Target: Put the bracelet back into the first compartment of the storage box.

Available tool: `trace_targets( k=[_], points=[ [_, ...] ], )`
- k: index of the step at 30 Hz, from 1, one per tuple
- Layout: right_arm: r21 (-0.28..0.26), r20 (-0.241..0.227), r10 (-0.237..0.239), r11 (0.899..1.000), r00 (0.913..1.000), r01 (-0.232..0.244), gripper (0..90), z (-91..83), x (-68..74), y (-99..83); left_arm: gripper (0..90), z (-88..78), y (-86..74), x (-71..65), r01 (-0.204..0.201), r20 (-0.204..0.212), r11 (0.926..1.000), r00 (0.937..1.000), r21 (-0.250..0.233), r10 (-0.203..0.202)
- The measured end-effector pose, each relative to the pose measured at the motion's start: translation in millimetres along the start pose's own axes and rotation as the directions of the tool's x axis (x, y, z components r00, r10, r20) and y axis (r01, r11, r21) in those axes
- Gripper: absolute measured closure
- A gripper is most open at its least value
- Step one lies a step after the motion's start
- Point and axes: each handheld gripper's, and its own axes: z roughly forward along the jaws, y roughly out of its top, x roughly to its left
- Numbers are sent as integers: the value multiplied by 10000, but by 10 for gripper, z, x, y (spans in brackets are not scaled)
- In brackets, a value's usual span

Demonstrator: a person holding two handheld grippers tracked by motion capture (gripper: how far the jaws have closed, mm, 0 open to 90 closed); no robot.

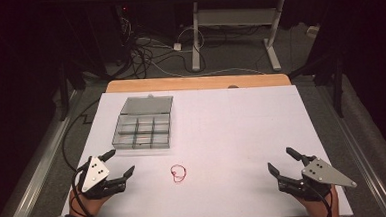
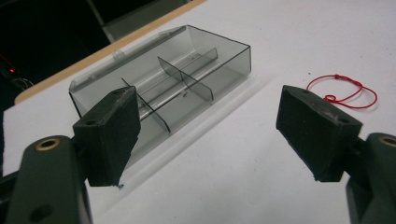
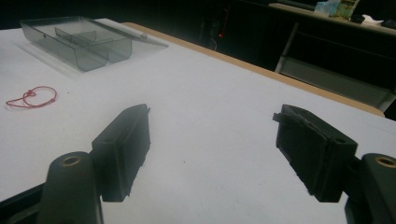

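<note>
L gripper sits at the near left of the white bench, jaws wide apart, nothing in them. R gripper sits at the near right, jaws also spread w/ nothing between. A clear box w/ small compartments lies at the far left, lid folded back. A red string loop lies flat on the bench near the front, btw the two grippers, closer to the L one, touching neither.
</note>
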Motion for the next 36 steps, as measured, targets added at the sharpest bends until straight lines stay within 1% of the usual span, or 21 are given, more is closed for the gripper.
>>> trace_targets(
  k=[2, 6, 7, 10, 13, 14, 16, 17, 18, 19, 21, 23, 24, 26, 28, 29, 30, 31, 32, 34, 36],
  points=[
    [48, -84, -50, 10000, 10000, 51, 258, 9, 5, -5, 206, 1, 4, -9, -18, 37, 10000, 10000, 28, 18],
    [52, -85, -84, 10000, 9999, 84, 259, 15, 16, -9, 209, 14, 4, -22, -18, 330, 9999, 9995, 159, 13],
    [61, -113, -68, 10000, 9999, 69, 265, 16, 14, -9, 209, 30, 5, -18, -172, 390, 9997, 9991, 189, 164],
    [102, -187, -99, 9999, 9998, 101, 271, 30, 18, -8, 208, 60, 1, -40, -378, 602, 9987, 9976, 344, 356],
    [90, -197, -138, 9999, 9997, 139, 267, 41, 20, -5, 208, 53, 33, -38, -493, 673, 9984, 9966, 277, 474],
    [111, -198, -97, 9999, 9998, 99, 261, 44, 22, -7, 208, 42, 57, -29, -544, 715, 9984, 9960, 164, 531],
    [160, -161, -94, 9998, 9998, 97, 261, 50, 29, -13, 209, 41, 109, -4, -373, 877, 9993, 9954, -49, 376],
    [156, -191, -70, 9999, 9998, 73, 260, 56, 33, -15, 209, 41, 109, -4, -373, 877, 9993, 9954, -49, 376],
    [146, -238, -56, 9999, 9997, 60, 261, 63, 37, -17, 209, 51, 171, -13, -389, 1064, 9991, 9935, -156, 404],
    [171, -303, -71, 9998, 9995, 76, 262, 68, 42, -17, 209, 57, 198, -35, -369, 1245, 9992, 9915, -151, 385],
    [222, -330, -178, 9996, 9993, 185, 262, 80, 55, -15, 231, 91, 250, -68, -468, 1648, 9986, 9850, -265, 506],
    [229, -352, -248, 9994, 9991, 256, 263, 90, 62, -15, 243, 153, 296, -123, -571, 1890, 9983, 9802, -141, 588],
    [243, -332, -233, 9994, 9992, 241, 263, 94, 65, -16, 243, 185, 315, -157, -515, 2179, 9987, 9746, -59, 515],
    [296, -365, -193, 9994, 9991, 204, 263, 103, 65, -22, 248, 253, 359, -221, -599, 2549, 9982, 9653, 17, 575],
    [291, -407, -246, 9992, 9989, 258, 263, 106, 66, -24, 266, 321, 398, -282, -662, 3016, 9978, 9515, 64, 612],
    [282, -380, -235, 9993, 9990, 246, 265, 102, 71, -24, 280, 355, 413, -312, -692, 3278, 9975, 9428, 122, 614],
    [237, -360, -252, 9994, 9990, 260, 267, 101, 74, -24, 305, 389, 420, -344, -767, 3681, 9970, 9274, 142, 661],
    [229, -349, -269, 9994, 9990, 277, 267, 101, 73, -24, 341, 424, 423, -384, -893, 3995, 9958, 9137, 176, 749],
    [264, -351, -258, 9993, 9991, 267, 267, 101, 71, -26, 365, 465, 427, -433, -1029, 4161, 9942, 9057, 309, 808],
    [298, -369, -232, 9993, 9991, 243, 268, 104, 67, -34, 365, 549, 434, -528, -1318, 4523, 9896, 8871, 577, 918],
    [328, -426, -252, 9991, 9988, 266, 269, 112, 61, -38, 365, 632, 444, -607, -1507, 4788, 9853, 8728, 807, 943]
  ],
)
